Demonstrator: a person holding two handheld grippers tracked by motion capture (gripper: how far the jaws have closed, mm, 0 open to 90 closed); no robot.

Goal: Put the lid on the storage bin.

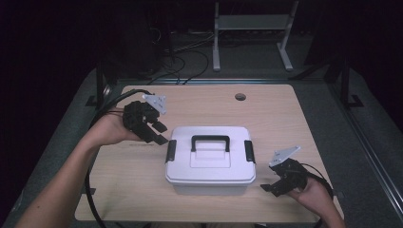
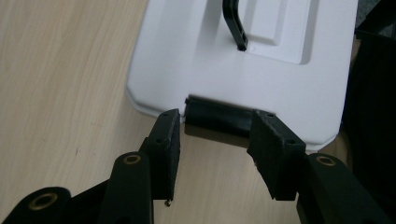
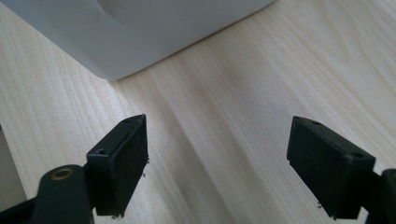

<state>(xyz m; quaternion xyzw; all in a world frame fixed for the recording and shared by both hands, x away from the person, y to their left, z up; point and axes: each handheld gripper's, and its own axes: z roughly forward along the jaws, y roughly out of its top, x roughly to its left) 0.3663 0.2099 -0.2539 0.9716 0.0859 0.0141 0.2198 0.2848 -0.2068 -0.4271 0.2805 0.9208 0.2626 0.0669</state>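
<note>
A white plastic box (image 1: 210, 161) with a black carry handle (image 1: 210, 140) and a black latch on each short side stands in the middle of the wooden table (image 1: 266, 114). My left gripper (image 1: 159, 133) hovers just left of the box, open, its tips close to the left latch (image 1: 170, 151). In the left gripper view the latch (image 2: 217, 116) lies just beyond the gap between the fingertips (image 2: 168, 140), untouched. My right gripper (image 1: 269, 187) rests open near the box's front right corner; its view shows the box wall (image 3: 135, 32) and bare wood between the pads (image 3: 126, 158).
A round cable hole (image 1: 240, 97) sits at the table's far edge. A metal stand (image 1: 252, 28) rises on the floor behind the table. Thick black cables (image 1: 102, 111) trail off the table's left side. Dark floor surrounds the table.
</note>
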